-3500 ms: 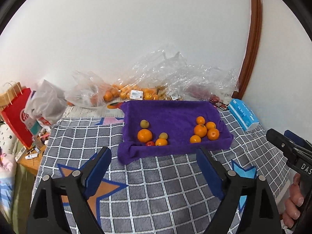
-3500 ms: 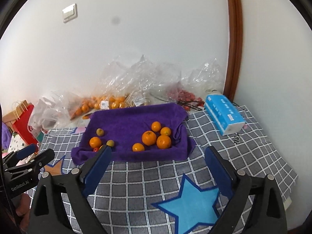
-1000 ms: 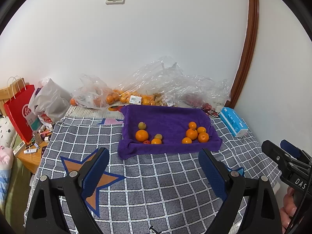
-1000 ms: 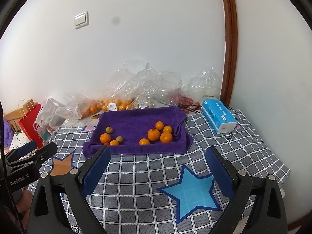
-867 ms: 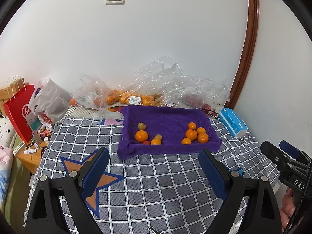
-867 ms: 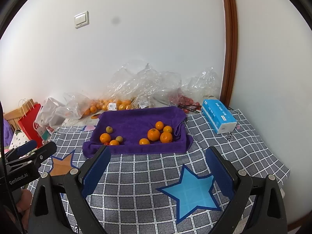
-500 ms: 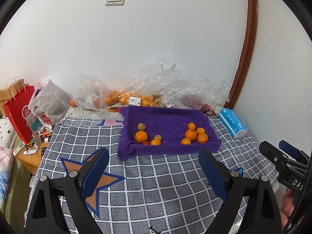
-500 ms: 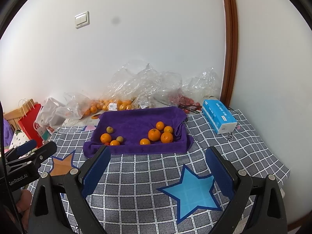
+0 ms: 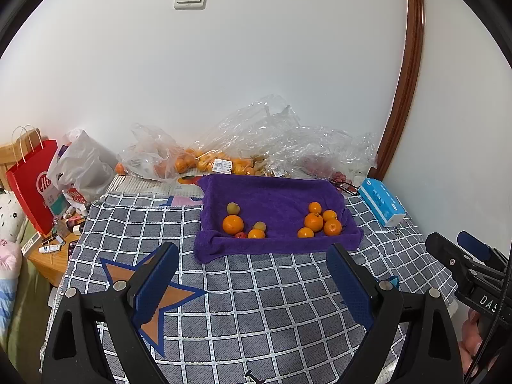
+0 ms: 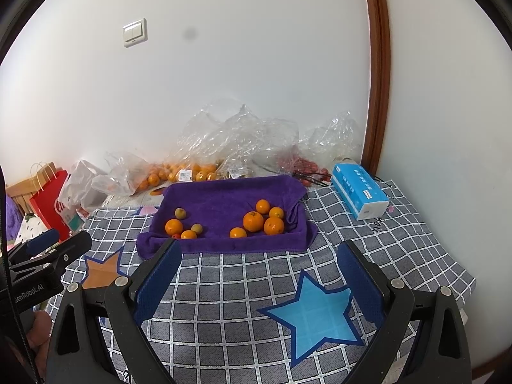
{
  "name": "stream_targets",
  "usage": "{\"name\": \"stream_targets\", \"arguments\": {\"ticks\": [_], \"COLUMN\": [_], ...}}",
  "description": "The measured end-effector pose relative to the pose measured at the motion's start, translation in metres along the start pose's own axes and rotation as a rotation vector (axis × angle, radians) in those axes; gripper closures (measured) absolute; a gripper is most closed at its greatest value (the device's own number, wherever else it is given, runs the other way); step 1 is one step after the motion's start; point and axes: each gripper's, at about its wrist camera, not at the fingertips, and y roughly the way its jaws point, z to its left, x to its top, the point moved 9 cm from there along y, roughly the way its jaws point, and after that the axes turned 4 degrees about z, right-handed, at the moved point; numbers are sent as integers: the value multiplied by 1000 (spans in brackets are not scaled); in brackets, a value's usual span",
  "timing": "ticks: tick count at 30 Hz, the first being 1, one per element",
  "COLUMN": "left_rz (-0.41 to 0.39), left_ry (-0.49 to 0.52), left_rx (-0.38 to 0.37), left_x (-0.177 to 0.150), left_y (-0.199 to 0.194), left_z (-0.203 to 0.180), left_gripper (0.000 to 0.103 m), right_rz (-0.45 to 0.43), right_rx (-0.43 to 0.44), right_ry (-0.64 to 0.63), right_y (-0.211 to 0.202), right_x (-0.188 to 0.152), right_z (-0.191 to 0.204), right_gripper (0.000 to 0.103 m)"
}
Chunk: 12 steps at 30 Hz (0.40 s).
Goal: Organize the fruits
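Oranges [image 9: 313, 221] and smaller fruits [image 9: 233, 208] sit on a purple towel [image 9: 275, 192] at twelve o'clock; both claws — left claw [image 9: 252, 275], right claw [image 10: 259, 272] — gape empty. Round fruit may roll off if nudged.

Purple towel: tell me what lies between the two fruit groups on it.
Nothing: in both wrist views only bare purple towel separates the left group from the right group of oranges.
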Motion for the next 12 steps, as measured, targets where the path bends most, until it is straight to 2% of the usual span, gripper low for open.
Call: {"name": "stream_targets", "arguments": {"ticks": [12], "left_rz": [1], "left_ry": [-3], "left_rx": [13], "left_x": [0], "left_y": [1], "left_z": [1], "left_gripper": [9], "right_rz": [2], "right_rx": [6], "right_ry": [0], "right_y": [2], "right_x": [0], "right_z": [0], "right_gripper": [6]}}
